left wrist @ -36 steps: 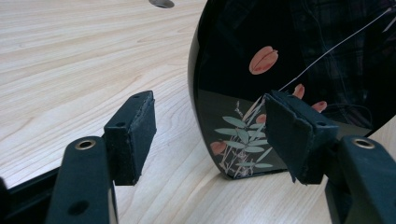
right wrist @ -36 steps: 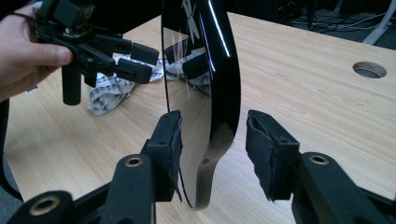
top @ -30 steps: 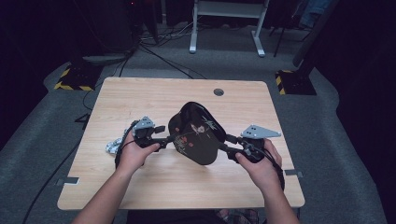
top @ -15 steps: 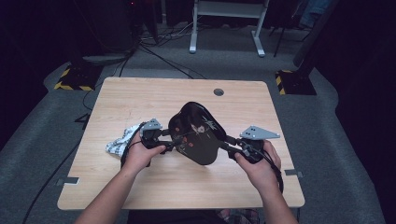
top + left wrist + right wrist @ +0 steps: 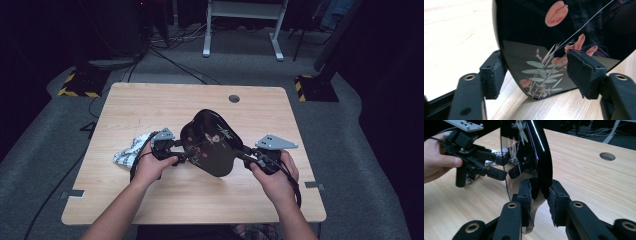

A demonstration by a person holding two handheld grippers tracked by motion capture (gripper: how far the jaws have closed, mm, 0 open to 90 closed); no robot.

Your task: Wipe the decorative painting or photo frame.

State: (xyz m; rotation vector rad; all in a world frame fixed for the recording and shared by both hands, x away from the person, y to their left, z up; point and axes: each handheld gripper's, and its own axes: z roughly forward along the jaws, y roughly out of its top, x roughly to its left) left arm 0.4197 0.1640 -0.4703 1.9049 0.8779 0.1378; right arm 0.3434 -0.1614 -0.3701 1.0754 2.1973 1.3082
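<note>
A glossy black tray (image 5: 209,142) painted with leaves and pink flowers stands tilted on edge above the wooden surface (image 5: 200,200), between two hands. The right tongs (image 5: 247,154) have just been closing and now clench the tray's right rim. The left tongs (image 5: 180,156) straddle its left rim — jaws spread, pads not pressing. Left of the tray, a crumpled cloth (image 5: 131,150) lies.

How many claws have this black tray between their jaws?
2: left claw straddles the black tray's left edge, jaws apart from it; right claw grips its right edge.
</note>
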